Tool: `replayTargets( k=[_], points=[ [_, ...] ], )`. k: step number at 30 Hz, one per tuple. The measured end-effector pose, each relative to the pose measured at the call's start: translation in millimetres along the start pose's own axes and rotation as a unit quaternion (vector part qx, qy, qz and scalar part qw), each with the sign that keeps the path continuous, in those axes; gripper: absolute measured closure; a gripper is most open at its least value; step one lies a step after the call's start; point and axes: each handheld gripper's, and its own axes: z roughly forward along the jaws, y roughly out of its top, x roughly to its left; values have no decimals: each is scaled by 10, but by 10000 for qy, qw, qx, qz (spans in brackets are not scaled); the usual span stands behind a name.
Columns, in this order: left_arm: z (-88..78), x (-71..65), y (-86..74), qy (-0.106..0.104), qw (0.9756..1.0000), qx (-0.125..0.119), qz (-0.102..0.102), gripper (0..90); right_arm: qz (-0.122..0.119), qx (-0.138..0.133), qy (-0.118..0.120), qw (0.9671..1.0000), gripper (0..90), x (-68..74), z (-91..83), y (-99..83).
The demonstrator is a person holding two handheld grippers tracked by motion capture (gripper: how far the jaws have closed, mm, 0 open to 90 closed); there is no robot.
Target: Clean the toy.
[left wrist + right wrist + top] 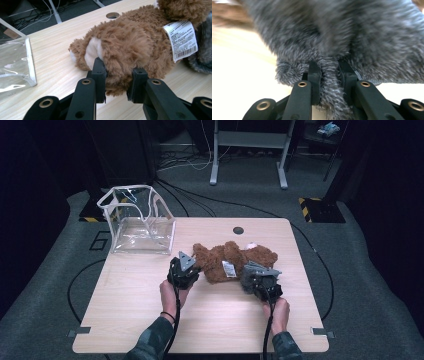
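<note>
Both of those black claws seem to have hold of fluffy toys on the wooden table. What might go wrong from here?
1. The right gripper pinches only a thin tuft of the grey plush toy; lifted, the fur may slip out.
2. The left gripper clamps a paw of the brown plush teddy bear, which lies against the grey toy, so pulling one may drag the other.
3. The clear plastic bag looks floppy; its mouth may fold if a toy is pushed in.

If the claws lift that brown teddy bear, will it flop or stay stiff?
Probably flop. The teddy bear looks soft: its fur bulges where the left claw pinches it, so loose limbs would likely sag. It seems light for its size, being plush. It likely won't slip, since the right claw also bites deep into grey fur.
</note>
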Motion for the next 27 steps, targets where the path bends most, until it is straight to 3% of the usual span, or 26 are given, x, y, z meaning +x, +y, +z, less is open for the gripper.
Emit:
replayTargets(
  k=[3,5,8,10,12,14,16,18,21,22,25,27],
  points=[
    [-1,-2,-1,4,10000,0,-7,716,-202,-97,275,9994,755,204,-81,11],
    [-1,-2,-1,4,10000,9,1,716,-522,-134,495,9973,755,456,-112,37],
    [2,0,-1,7,10000,12,3,715,-830,-150,823,9930,755,774,-99,95],
    [3,-2,-1,-9,10000,25,-19,715,-1094,-196,1014,9886,755,909,-48,145],
    [9,-4,-4,-9,10000,7,-26,715,-1222,-135,975,9876,755,1005,17,196],
    [5,-1,-2,-12,10000,21,-21,715,-1139,-50,952,9889,755,1015,92,236],
    [6,-1,-4,-14,10000,2,-28,715,-964,15,871,9915,755,955,149,250],
    [7,10,-5,-36,10000,3,-12,715,-872,80,789,9930,755,826,170,239],
    [7,21,-9,-66,10000,8,-38,715,-543,139,588,9967,755,577,171,179],
    [7,25,-10,-71,10000,8,-35,715,-281,182,478,9983,755,416,158,138],
    [-2,32,-10,-89,10000,22,-22,715,12,179,239,9996,756,118,129,75],
    [-3,42,-12,-130,9999,35,-31,714,342,210,67,9992,755,-155,93,13]
  ],
)
